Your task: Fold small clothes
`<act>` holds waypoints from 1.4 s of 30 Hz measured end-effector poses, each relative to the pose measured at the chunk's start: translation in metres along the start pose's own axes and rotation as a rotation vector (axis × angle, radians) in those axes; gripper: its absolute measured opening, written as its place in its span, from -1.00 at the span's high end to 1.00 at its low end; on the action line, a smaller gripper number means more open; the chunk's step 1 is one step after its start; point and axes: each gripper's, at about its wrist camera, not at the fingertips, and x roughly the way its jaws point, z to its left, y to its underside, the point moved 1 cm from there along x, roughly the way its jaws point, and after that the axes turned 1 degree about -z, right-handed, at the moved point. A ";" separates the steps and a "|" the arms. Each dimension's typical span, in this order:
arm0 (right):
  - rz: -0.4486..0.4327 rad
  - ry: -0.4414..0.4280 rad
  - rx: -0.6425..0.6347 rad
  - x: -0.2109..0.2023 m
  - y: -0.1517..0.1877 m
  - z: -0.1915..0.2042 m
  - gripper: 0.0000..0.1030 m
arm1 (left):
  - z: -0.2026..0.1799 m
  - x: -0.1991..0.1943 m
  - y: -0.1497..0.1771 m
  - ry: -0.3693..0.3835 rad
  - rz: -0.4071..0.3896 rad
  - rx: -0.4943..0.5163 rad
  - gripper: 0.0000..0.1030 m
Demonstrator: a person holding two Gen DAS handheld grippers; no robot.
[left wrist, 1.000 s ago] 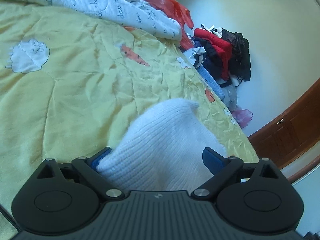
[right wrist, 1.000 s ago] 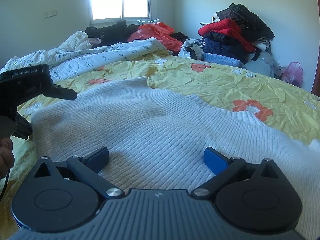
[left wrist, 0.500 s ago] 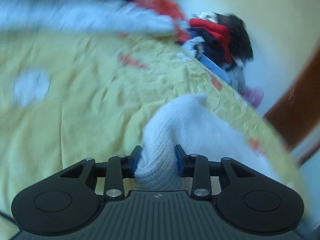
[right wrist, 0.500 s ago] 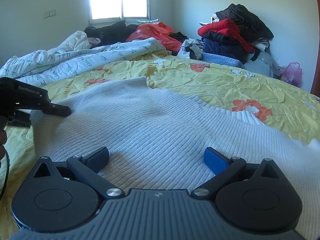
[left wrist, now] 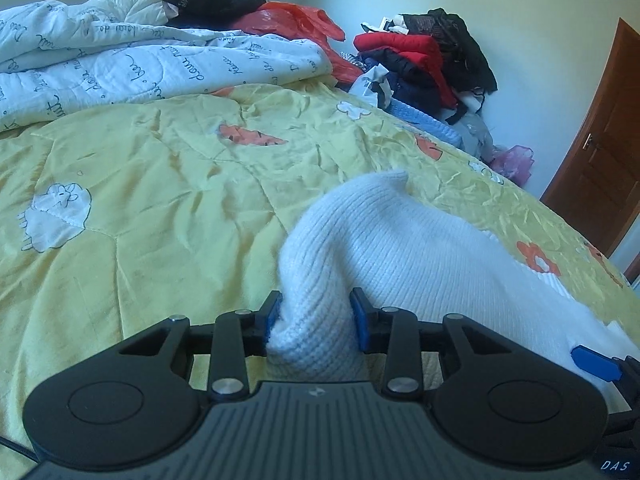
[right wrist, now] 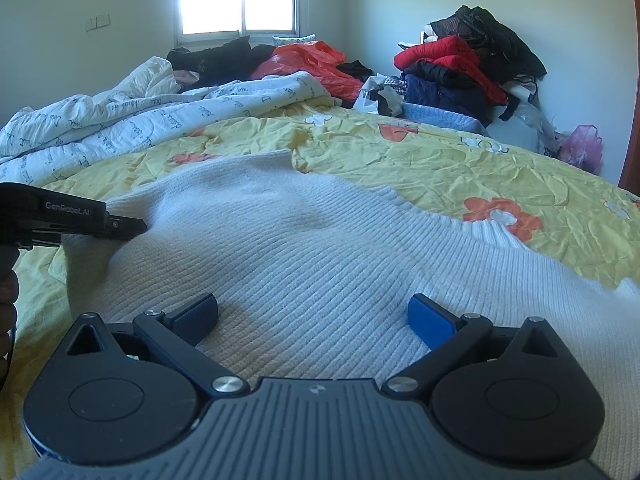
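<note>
Left wrist view: my left tongs [left wrist: 316, 316] are clamped on a bunched edge of a white ribbed knit sweater [left wrist: 400, 248], the blue pads pressing the fabric from both sides. The sweater lies on a bed covered by a yellow quilt [left wrist: 140, 200] printed with orange flowers and white sheep. In the right wrist view, my right tongs [right wrist: 312, 316] stand wide apart with their pads just above the sweater [right wrist: 300, 248], which spreads flat across the quilt [right wrist: 440, 160] with nothing gripped between them. My left tongs [right wrist: 124, 228] show at the left edge, pinching the sweater's border. A white duvet with script lettering [right wrist: 140, 120] is heaped farther back, and a pile of red and dark clothes [right wrist: 460, 68] sits by the wall.
</note>
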 end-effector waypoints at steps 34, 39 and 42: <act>0.573 -0.198 -0.103 0.153 -0.134 0.121 -0.02 | -0.106 -0.018 0.072 -0.238 -0.340 0.904 0.49; 0.510 -0.259 -0.010 0.134 -0.141 0.082 0.53 | -0.110 -0.037 0.082 -0.200 -0.436 0.942 0.49; 0.456 -0.300 0.072 0.114 -0.142 0.061 0.55 | -0.120 -0.054 0.094 -0.145 -0.499 0.986 0.49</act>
